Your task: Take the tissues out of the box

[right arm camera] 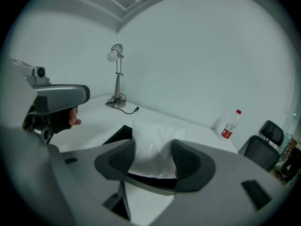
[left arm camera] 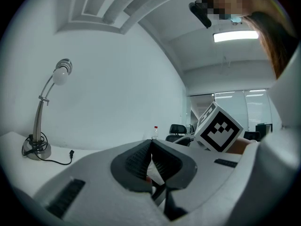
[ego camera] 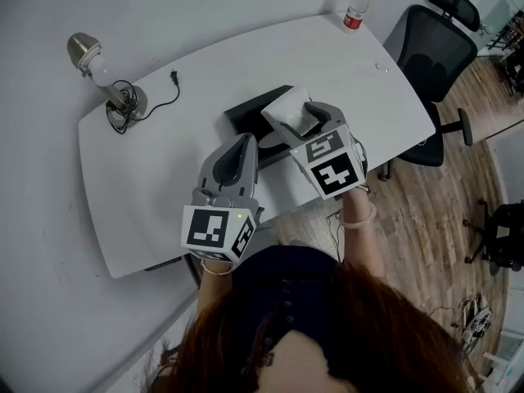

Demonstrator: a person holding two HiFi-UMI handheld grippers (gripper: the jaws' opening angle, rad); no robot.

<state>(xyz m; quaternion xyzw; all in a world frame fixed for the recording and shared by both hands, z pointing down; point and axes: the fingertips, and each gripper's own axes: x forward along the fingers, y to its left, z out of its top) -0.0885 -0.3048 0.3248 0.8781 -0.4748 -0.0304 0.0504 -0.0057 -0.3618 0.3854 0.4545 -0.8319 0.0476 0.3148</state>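
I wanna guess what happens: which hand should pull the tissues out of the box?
Right. The right gripper clamps the tissues over the box; the left gripper is shut beside it.

one box [ego camera: 244,115], one lamp [ego camera: 102,76], one bottle [ego camera: 355,8]

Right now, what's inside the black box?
White soft tissues, pinched in the right claw, sit over the black rectangular box. They cover its inside, so anything else is hidden.
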